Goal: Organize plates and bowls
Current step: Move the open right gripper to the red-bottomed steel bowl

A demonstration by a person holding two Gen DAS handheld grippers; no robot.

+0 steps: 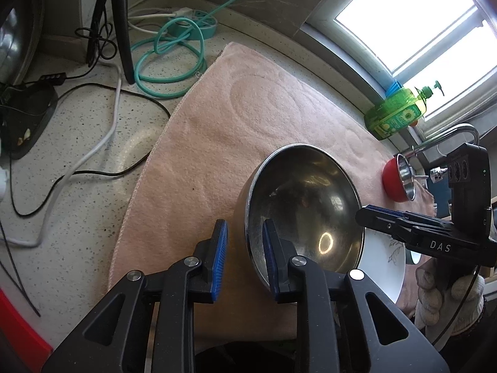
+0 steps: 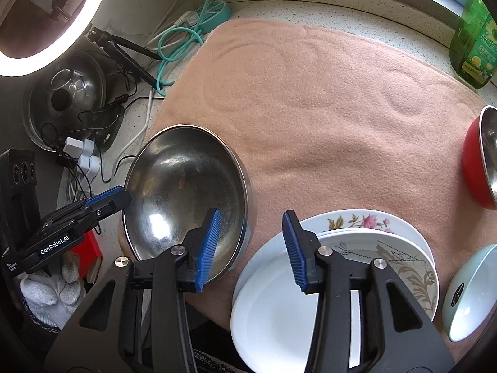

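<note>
glossy steel bowl (image 2: 183,192), matt cloth mat (image 2: 326,108)

Steel bowl (image 1: 306,214) on pink towel (image 1: 248,118) — left hand-held gripper (image 1: 243,258) astride its rim, parted

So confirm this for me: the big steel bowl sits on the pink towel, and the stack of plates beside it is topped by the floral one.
Not quite. The steel bowl does sit on the pink towel, but a plain white plate tops the stack; the floral plate lies at the bottom, as the right wrist view shows.

counter (image 1: 93,161): speckled | on it: pink towel (image 2: 310,108), teal cable (image 1: 167,62), power strip (image 1: 198,25), soap bottle (image 1: 394,115) at back edge, tripod (image 1: 121,31)
</note>
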